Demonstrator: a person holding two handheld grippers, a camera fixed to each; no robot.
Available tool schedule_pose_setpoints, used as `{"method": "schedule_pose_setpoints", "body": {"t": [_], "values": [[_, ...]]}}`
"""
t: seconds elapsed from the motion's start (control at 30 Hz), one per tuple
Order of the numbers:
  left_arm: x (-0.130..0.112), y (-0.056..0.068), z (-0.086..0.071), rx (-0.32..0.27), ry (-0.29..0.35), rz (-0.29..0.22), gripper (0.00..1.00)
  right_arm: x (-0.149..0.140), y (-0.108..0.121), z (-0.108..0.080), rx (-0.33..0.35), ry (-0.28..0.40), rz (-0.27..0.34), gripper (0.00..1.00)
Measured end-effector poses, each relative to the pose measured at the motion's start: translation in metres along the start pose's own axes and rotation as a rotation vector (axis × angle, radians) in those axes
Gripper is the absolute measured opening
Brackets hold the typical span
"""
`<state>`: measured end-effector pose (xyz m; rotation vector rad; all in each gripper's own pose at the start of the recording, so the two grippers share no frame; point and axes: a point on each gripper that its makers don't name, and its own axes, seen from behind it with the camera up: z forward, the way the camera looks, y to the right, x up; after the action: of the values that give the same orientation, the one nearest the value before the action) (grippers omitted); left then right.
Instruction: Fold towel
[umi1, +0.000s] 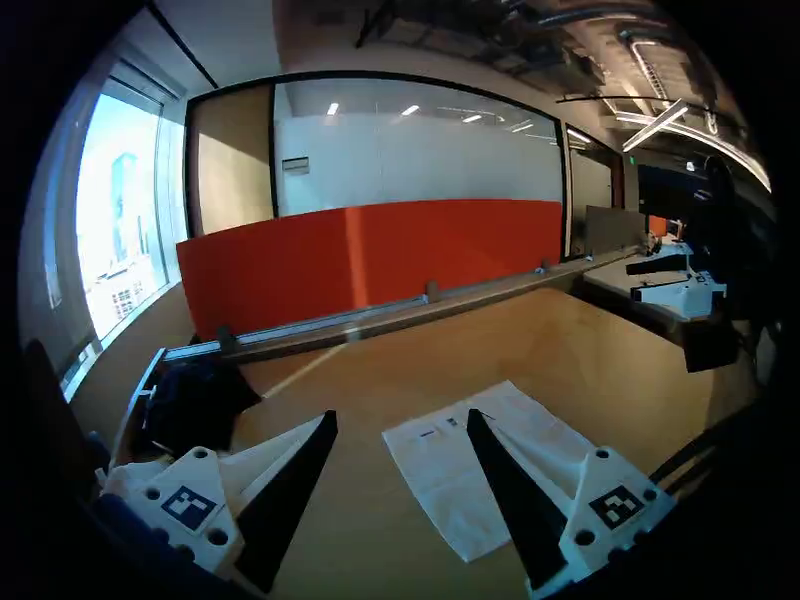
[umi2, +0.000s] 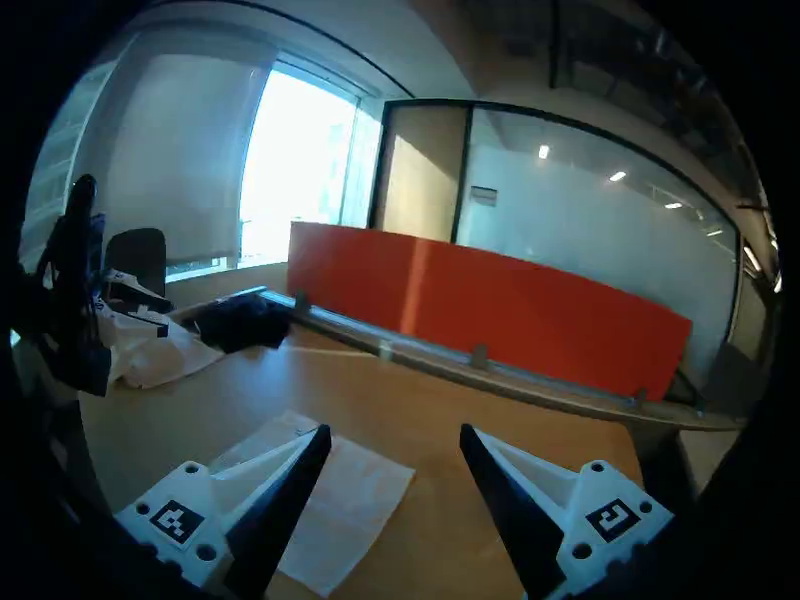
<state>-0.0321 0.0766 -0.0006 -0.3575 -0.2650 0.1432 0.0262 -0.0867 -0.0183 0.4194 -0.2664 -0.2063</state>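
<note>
Towel (umi1: 445, 480) lies flat on wooden table (umi1: 560, 340).

Both views face the orange partition (umi1: 370, 260) across the desk (umi1: 560, 340).

One finger of the left gripper (umi1: 400, 418) hides a strip of the towel (umi1: 435, 480), and the small marks near its far edge are too small to make out. In the right gripper view, a finger of the right gripper (umi2: 395, 430) covers the towel's near left corner. Both gripper bodies are cut off at the bottom edge. The dark bundle (umi1: 195, 400) at the counter's (umi1: 560, 340) far left is too shadowed to name. A dark upright shape (umi2: 70, 290) is cut off at the left edge and too dim to identify.
</note>
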Motion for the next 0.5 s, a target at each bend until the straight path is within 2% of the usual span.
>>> {"method": "schedule_pose_setpoints", "body": {"t": [0.27,0.5], "values": [[-0.036,0.018,0.008,-0.039,-0.065,0.001,0.96,-0.03,-0.017,0.007,0.058,-0.059,0.023,1.0],[-0.081,0.034,0.02,-0.07,-0.139,-0.003,0.97,-0.074,-0.024,0.014,0.081,-0.136,0.01,1.0]]}}
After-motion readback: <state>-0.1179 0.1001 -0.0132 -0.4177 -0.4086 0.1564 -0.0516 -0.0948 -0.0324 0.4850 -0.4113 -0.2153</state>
